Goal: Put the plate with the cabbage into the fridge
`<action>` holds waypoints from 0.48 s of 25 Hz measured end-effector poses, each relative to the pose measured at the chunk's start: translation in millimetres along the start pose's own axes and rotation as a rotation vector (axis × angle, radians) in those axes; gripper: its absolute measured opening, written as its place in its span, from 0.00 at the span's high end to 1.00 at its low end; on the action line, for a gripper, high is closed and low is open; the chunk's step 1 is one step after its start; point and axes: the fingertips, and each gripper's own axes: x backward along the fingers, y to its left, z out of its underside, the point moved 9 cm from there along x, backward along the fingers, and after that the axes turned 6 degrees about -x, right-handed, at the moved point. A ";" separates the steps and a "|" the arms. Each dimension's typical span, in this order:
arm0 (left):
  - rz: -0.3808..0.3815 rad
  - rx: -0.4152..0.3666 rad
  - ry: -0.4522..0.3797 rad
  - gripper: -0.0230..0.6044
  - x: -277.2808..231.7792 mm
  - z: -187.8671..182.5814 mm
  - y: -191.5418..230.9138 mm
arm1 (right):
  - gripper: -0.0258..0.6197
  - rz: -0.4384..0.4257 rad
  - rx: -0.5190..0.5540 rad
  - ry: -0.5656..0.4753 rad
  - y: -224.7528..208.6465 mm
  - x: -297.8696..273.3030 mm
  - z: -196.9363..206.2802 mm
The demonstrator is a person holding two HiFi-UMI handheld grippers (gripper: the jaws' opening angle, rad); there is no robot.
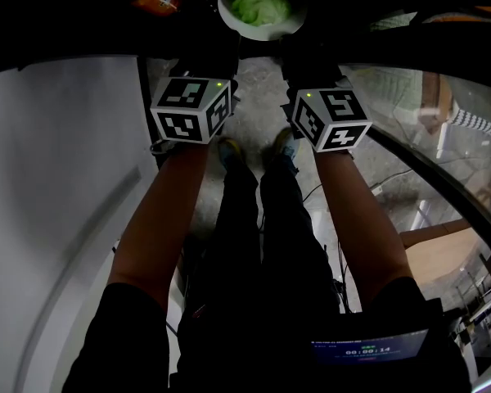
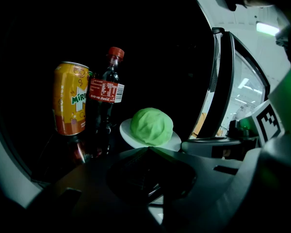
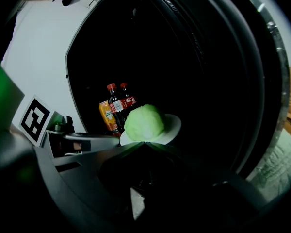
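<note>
A white plate [image 1: 292,24] with a pale green cabbage [image 1: 260,2] sits in the dark fridge interior, straight ahead of both grippers. My left gripper [image 1: 215,51] is at the plate's near left rim and my right gripper [image 1: 304,51] at its near right rim. In the left gripper view the jaws meet in a point [image 2: 148,149] right against the plate [image 2: 126,130] under the cabbage [image 2: 152,125]. The right gripper [image 3: 145,143] is also shut, touching the plate [image 3: 173,125] below the cabbage [image 3: 144,122]. No rim shows pinched between either pair of jaws.
An orange soda can [image 2: 70,98] and a cola bottle [image 2: 105,96] stand just left of the plate; a second bottle [image 3: 127,97] stands behind. The glass fridge door [image 2: 223,81] stands open on the right. The white fridge wall [image 1: 57,178] is on my left.
</note>
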 end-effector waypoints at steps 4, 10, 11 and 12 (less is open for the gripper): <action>-0.007 0.011 0.001 0.96 -3.2 0.4 2.1 | 0.95 -0.001 0.001 -0.002 -1.5 -3.2 0.9; -0.007 0.019 0.007 0.96 -6.0 -0.8 3.4 | 0.95 -0.005 0.001 0.001 -2.1 -6.8 -0.8; -0.005 0.018 0.008 0.96 -5.7 0.6 2.1 | 0.95 -0.005 0.001 0.000 -1.9 -6.3 -0.3; -0.003 0.018 0.008 0.96 -5.1 2.0 0.8 | 0.95 -0.004 0.002 -0.006 -1.6 -5.5 -0.2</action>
